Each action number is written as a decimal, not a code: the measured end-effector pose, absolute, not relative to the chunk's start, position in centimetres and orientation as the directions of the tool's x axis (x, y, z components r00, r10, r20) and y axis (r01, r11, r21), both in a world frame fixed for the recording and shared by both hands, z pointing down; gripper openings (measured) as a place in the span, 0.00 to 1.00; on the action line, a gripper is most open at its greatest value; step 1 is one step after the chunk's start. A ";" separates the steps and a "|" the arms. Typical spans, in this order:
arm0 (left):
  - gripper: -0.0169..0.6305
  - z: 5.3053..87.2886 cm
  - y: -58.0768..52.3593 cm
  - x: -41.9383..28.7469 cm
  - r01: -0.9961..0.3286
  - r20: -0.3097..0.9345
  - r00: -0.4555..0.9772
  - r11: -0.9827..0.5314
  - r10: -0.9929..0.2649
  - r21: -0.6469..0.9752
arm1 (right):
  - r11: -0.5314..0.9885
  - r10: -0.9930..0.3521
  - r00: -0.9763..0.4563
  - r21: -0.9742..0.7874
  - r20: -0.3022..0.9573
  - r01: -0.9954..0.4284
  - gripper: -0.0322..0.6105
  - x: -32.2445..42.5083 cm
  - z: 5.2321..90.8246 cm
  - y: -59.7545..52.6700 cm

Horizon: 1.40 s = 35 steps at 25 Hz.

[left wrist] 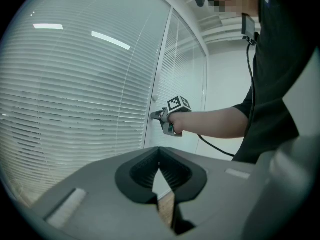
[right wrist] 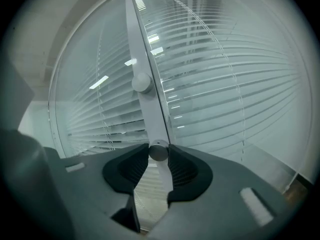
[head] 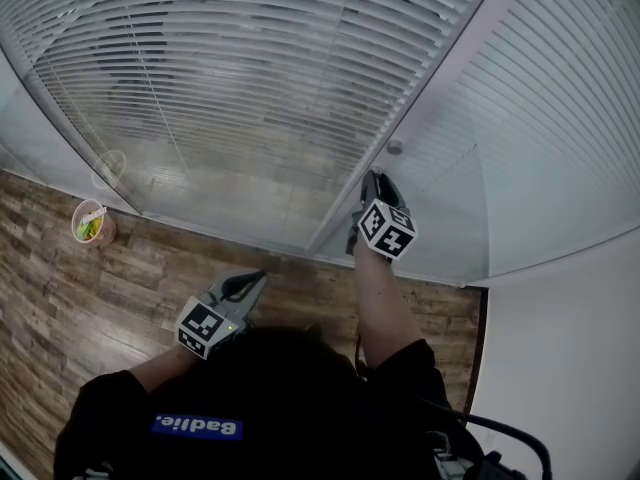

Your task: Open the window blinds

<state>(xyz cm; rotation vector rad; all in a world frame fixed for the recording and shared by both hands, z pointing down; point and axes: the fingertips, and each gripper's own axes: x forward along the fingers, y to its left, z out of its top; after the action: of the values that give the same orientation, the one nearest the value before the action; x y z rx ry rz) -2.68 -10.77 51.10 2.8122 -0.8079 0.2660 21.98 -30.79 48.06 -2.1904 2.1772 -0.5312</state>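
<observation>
Head view: right gripper (head: 373, 180) up at the post (head: 440, 78) between two sets of blinds (head: 250, 88), tip touching the post just under a spare knob (head: 395, 148). Blinds down full length, running level on both sides of it. Left gripper (head: 252, 282) low and left of the right one, well apart from the post, pointing at the left-hand blinds. Cup (head: 92, 222) far off to its left, irrelevant. Left gripper view: jaws tip to tip, nothing between them; right gripper ahead and to the right, nose on the post. Right gripper view: jaws partly apart, pinching a small round knob (right wrist: 159, 151) on the post, spare knob above it. Key relation: knob dead ahead of the right gripper, stub axis sticking out of the post in line with that gripper's own pointing line. Probably a wrist roll next to tilt the slats (right wrist: 235, 79), no reach needed. Right hand on it; left nowhere near.
</observation>
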 end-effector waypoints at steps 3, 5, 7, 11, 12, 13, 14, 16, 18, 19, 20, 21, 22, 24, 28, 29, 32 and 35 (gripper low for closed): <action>0.03 51.1 -10.8 -2.7 -0.540 0.226 0.834 -0.829 -0.503 0.148 | -0.030 -0.966 -0.006 -0.137 0.258 -0.990 0.24 21.8 48.0 -30.9; 0.03 51.2 -10.7 -2.7 -0.540 0.227 0.834 -0.829 -0.502 0.148 | -0.021 -0.962 0.001 -0.072 0.272 -0.997 0.25 21.8 48.0 -30.9; 0.03 51.1 -10.7 -2.7 -0.538 0.227 0.835 -0.830 -0.501 0.147 | -0.017 -0.958 0.016 -0.001 0.286 -1.000 0.24 21.7 48.0 -31.0; 0.03 51.0 -10.7 -2.7 -0.536 0.230 0.835 -0.833 -0.499 0.139 | -0.007 -0.950 0.056 0.159 0.306 -0.987 0.24 21.3 48.0 -31.1; 0.03 51.0 -10.7 -2.7 -0.536 0.229 0.836 -0.833 -0.499 0.140 | -0.001 -0.948 0.063 0.196 0.311 -0.981 0.24 21.2 48.0 -31.1; 0.03 51.0 -10.7 -2.7 -0.535 0.229 0.836 -0.833 -0.499 0.142 | 0.007 -0.946 0.069 0.233 0.317 -0.973 0.24 21.0 48.0 -31.1; 0.03 51.0 -10.7 -2.7 -0.535 0.229 0.836 -0.832 -0.498 0.144 | 0.014 -0.944 0.076 0.270 0.322 -0.963 0.24 20.9 48.0 -31.1; 0.03 51.1 -10.7 -2.7 -0.534 0.230 0.837 -0.833 -0.496 0.145 | 0.027 -0.941 0.094 0.346 0.326 -0.938 0.24 20.7 48.1 -31.0; 0.03 51.1 -10.7 -2.6 -0.531 0.232 0.839 -0.835 -0.493 0.144 | 0.035 -0.939 0.110 0.410 0.325 -0.911 0.24 20.6 48.2 -31.1; 0.03 51.1 -10.7 -2.6 -0.530 0.232 0.839 -0.836 -0.492 0.145 | 0.039 -0.939 0.118 0.439 0.324 -0.898 0.24 20.6 48.2 -31.1; 0.03 51.1 -10.7 -2.5 -0.529 0.233 0.840 -0.836 -0.490 0.146 | 0.042 -0.937 0.127 0.469 0.324 -0.882 0.24 20.6 48.2 -31.1; 0.03 51.1 -10.7 -2.5 -0.528 0.233 0.840 -0.836 -0.489 0.147 | 0.047 -0.936 0.137 0.502 0.323 -0.864 0.24 20.5 48.3 -31.0; 0.03 51.1 -10.7 -2.5 -0.527 0.233 0.841 -0.837 -0.489 0.147 | 0.052 -0.936 0.146 0.535 0.321 -0.843 0.24 20.5 48.3 -31.0; 0.03 51.1 -10.8 -2.4 -0.526 0.231 0.842 -0.838 -0.488 0.148 | 0.059 -0.936 0.156 0.580 0.314 -0.813 0.25 20.4 48.4 -31.0; 0.03 51.1 -10.8 -2.4 -0.527 0.231 0.841 -0.837 -0.489 0.145 | 0.057 -0.946 0.108 0.482 0.307 -0.874 0.25 20.4 48.3 -31.0; 0.03 51.2 -10.8 -2.4 -0.527 0.232 0.841 -0.838 -0.489 0.143 | 0.056 -0.949 0.084 0.427 0.303 -0.903 0.26 20.3 48.2 -30.9; 0.03 51.2 -10.9 -2.3 -0.526 0.235 0.841 -0.838 -0.488 0.143 | 0.047 -0.960 0.017 0.224 0.279 -0.973 0.33 20.6 48.3 -30.7; 0.03 51.6 -10.9 -2.2 -0.527 0.239 0.839 -0.838 -0.488 0.139 | 0.018 -0.969 -0.018 -0.002 0.247 -1.000 0.33 21.6 48.9 -30.6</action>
<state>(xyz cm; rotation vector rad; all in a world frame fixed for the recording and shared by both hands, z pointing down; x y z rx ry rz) -2.20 -10.92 51.58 2.8194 -0.7865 0.2882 21.63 -30.61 48.87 -2.3152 2.3587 -0.2925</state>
